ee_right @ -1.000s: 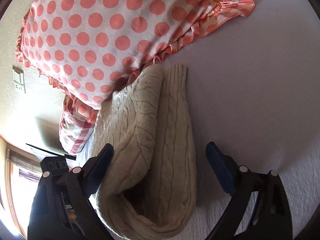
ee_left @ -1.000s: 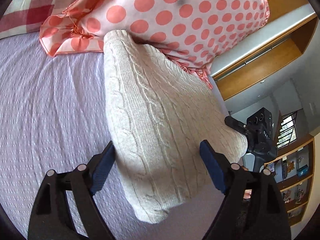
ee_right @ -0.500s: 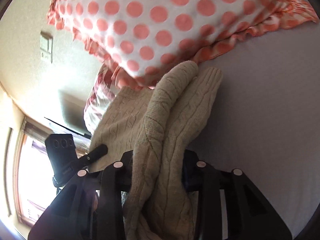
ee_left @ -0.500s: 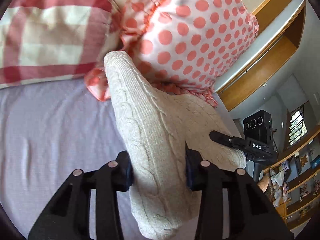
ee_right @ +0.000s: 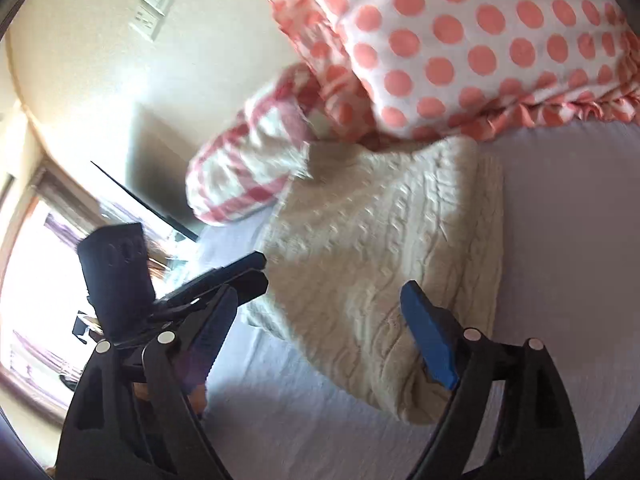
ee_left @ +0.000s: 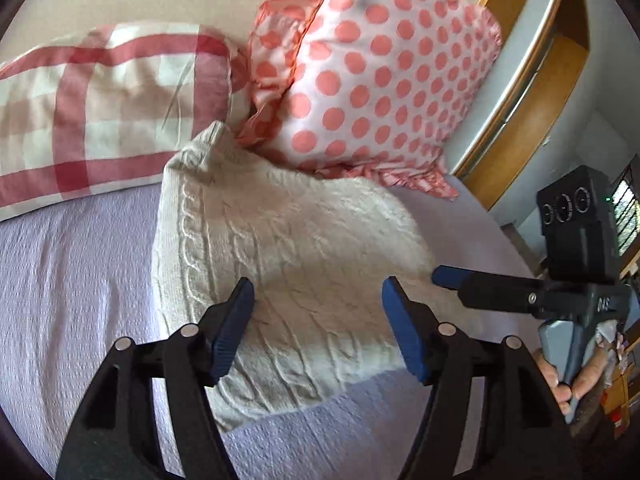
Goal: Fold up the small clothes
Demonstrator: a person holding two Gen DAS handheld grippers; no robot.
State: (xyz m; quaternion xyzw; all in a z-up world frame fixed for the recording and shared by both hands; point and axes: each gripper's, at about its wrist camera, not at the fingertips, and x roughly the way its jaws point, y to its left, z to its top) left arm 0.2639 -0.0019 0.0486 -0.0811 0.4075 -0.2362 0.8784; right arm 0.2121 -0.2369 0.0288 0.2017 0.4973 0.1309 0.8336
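Note:
A cream cable-knit sweater (ee_left: 288,264) lies folded flat on the lilac bedspread (ee_left: 68,288), its far edge against the pillows. It also shows in the right wrist view (ee_right: 384,248). My left gripper (ee_left: 318,330) is open and empty, hovering over the sweater's near edge. My right gripper (ee_right: 320,328) is open and empty, above the sweater's near side. The right gripper shows in the left wrist view (ee_left: 500,284) at the sweater's right edge. The left gripper shows in the right wrist view (ee_right: 232,276) at the sweater's left edge.
A polka-dot pillow (ee_left: 384,76) and a red-checked pillow (ee_left: 100,108) lie at the head of the bed. A wooden shelf unit (ee_left: 532,92) stands at the right. A wall switch (ee_right: 156,4) and a bright window (ee_right: 28,272) are on the left in the right wrist view.
Both grippers had closed on the sweater and lifted it; now both have opened and let go. The sweater lies flat and folded on the bed, and both grippers have pulled back.

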